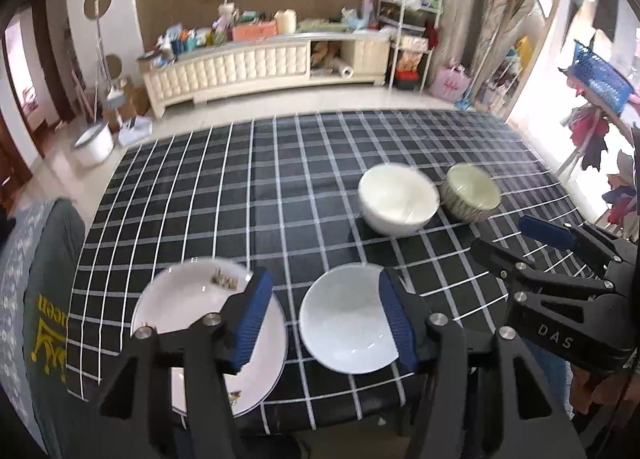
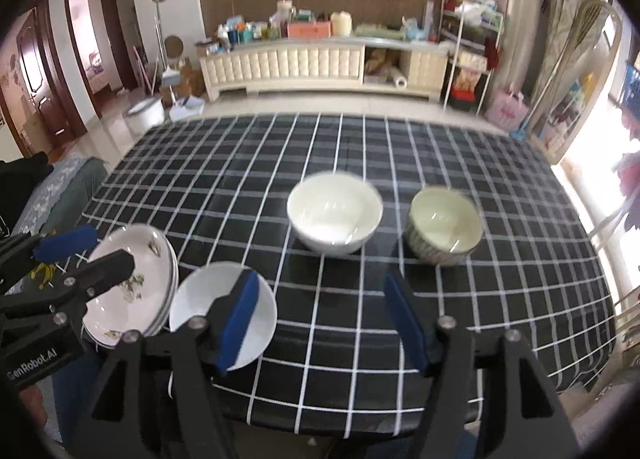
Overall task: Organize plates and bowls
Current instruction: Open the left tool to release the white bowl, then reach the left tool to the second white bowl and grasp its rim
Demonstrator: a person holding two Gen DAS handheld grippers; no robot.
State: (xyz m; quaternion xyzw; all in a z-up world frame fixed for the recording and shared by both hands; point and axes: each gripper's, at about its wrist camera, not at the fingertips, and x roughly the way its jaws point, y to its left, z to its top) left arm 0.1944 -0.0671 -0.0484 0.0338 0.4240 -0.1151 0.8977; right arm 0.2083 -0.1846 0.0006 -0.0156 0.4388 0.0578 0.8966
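A stack of white patterned plates (image 1: 188,311) (image 2: 132,283) lies at the table's near left. A plain white small plate (image 1: 344,319) (image 2: 200,307) lies just right of it. A white bowl (image 1: 398,199) (image 2: 334,213) and a green ribbed bowl (image 1: 472,193) (image 2: 444,225) stand upright side by side further back. My left gripper (image 1: 324,319) is open and empty, above the gap between plate stack and small plate. My right gripper (image 2: 324,323) is open and empty, above the cloth in front of the bowls; it also shows in the left wrist view (image 1: 520,243).
The table has a black cloth with white grid lines (image 1: 280,187) (image 2: 480,299). A grey sofa with a cushion (image 1: 44,299) stands left of the table. A cream cabinet (image 2: 320,63) with clutter lines the far wall.
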